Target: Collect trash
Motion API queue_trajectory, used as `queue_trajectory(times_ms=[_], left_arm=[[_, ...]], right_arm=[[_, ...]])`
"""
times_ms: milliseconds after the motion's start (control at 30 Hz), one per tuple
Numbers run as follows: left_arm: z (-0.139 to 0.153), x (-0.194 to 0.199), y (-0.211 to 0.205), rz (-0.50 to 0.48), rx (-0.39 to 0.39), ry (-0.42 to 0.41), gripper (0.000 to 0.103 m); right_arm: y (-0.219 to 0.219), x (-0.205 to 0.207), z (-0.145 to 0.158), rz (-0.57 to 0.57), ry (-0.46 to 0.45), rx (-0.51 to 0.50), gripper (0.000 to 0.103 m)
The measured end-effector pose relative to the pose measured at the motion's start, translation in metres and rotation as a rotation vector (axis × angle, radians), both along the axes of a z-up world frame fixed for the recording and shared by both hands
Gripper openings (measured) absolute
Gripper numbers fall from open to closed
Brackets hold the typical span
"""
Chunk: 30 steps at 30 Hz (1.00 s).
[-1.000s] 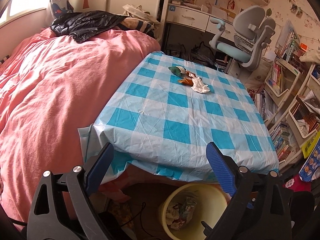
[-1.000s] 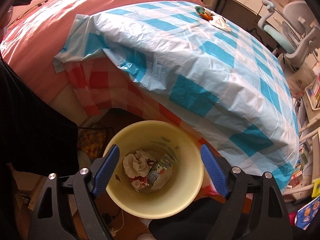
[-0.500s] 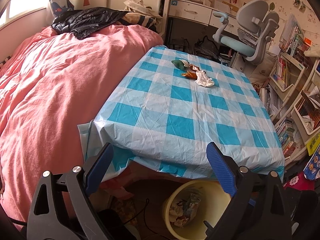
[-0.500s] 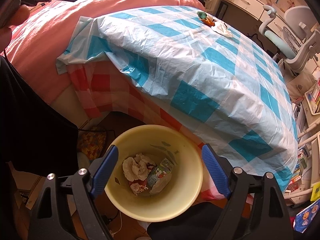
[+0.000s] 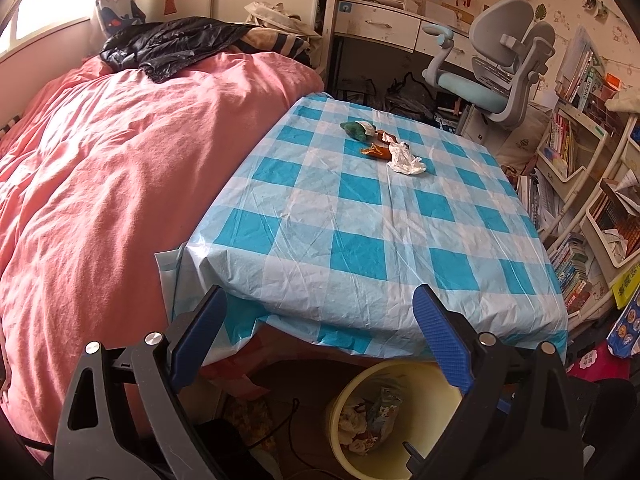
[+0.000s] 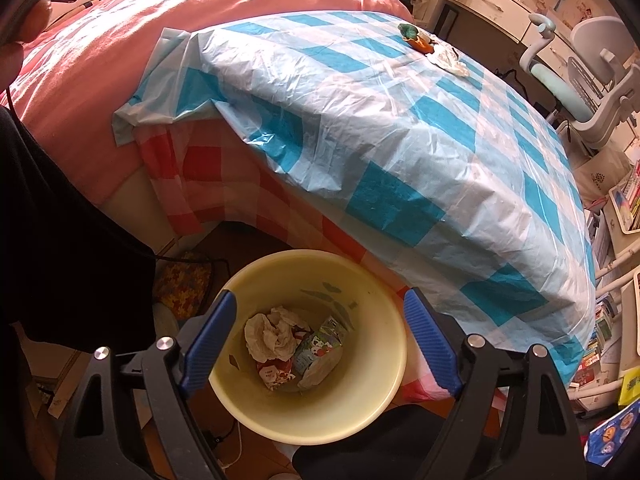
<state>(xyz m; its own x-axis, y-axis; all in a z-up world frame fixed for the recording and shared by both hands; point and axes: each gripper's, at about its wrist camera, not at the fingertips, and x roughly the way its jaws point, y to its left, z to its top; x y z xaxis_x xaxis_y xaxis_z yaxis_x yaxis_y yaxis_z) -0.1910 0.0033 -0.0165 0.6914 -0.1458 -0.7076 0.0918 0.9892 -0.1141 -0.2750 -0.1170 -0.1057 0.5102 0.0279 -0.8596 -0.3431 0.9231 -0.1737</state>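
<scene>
A: Biggest first?
B: Pink bed [image 5: 100,184] fills the left of my left-wrist frame, and the desk [image 5: 360,224] in blue check cloth sits centre.

A: Bin?
B: Yellow bin [image 6: 384,392] is at lower centre of the right view, on the floor below the desk edge, with wrappers and tissue inside.

A: Trash left?
B: I see a crumpled tissue [image 5: 406,162] and wrappers [image 5: 362,132] at the desk's far end, upper centre.

A: Grippers?
B: Left gripper [image 5: 320,340] is spread wide and holding nothing; right gripper [image 6: 318,340] is likewise wide apart, empty, over the bin.
</scene>
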Motion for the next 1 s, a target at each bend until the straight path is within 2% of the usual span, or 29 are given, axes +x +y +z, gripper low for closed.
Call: queue_trajectory(times_ms=[1000], left_arm=[[0.0018,-0.0010,-0.0039,-0.011,0.007,-0.006,0.090]], right_arm=[[0.0031,-0.0005,0.0052,0.014,-0.033,0.010,0.082]])
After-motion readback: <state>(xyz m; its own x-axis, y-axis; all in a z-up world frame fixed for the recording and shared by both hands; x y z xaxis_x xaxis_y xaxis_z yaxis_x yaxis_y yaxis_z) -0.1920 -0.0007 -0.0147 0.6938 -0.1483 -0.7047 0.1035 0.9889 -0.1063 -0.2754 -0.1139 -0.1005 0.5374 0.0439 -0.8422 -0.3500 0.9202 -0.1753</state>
